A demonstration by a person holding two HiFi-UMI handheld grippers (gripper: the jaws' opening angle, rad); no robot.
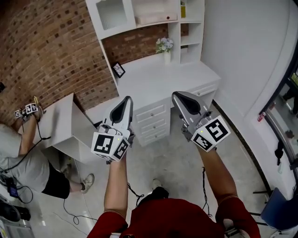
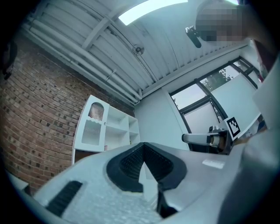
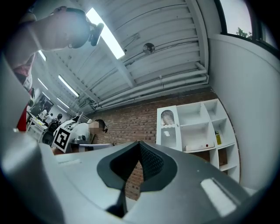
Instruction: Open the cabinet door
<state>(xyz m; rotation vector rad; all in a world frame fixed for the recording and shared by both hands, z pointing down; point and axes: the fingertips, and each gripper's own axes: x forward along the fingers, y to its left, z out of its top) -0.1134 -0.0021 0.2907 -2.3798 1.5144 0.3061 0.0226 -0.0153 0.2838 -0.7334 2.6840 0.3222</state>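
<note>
The left tongs and right tongs are each pressed together on nothing, side by side and apart. The cabinet door is well ahead of both, beyond the left tongs' tip, and looks closed in the white hutch. Only the head view shows the counter under it, with a flower vase ahead between the tips. Only the right gripper view shows a yellow bottle shelved right of the door.

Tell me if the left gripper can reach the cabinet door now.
Probably not yet: the left gripper hangs short of the desk, the cabinet door well beyond it, though nothing blocks the way.
</note>
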